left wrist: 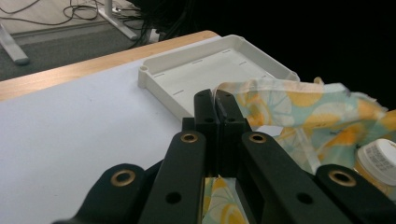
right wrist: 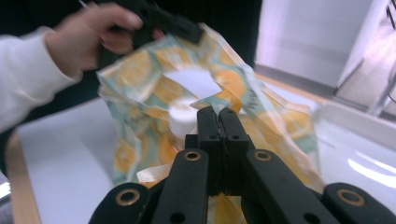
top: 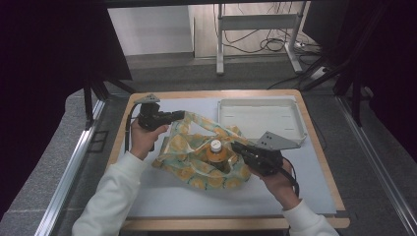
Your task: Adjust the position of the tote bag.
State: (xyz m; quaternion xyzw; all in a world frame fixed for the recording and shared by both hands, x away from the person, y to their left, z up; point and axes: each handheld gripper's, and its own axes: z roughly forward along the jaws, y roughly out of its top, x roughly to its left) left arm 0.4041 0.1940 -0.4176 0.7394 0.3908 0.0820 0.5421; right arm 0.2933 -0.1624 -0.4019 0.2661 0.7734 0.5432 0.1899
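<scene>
Printed cloth, teal with orange citrus slices: 1 bag, lying mid-tabletop with its mouth held open between your 2 hands.

Item 1, left tongs: together, clamped on the bag's rim at its 10 o'clock corner; the left gripper view shows cloth pinched between the black jaws.

Item 2, right tongs: together, clamped on the opposite rim at about 3 o'clock; in the right gripper view the fabric stretches away from the jaws toward your other hand.

Item 3, bottle: orange body, white cap, upright inside the bag, just at 9 o'clock from the right tongs and well off at 4 o'clock from the left. Your right hand is the nearer.

Relation that matters: the bag's long axis runs from 10 o'clock to 4 o'clock, between your 2 grips, with the bottle at its right-hand end.

Item 4, white tray: at 1 o'clock from the bag, empty.
</scene>
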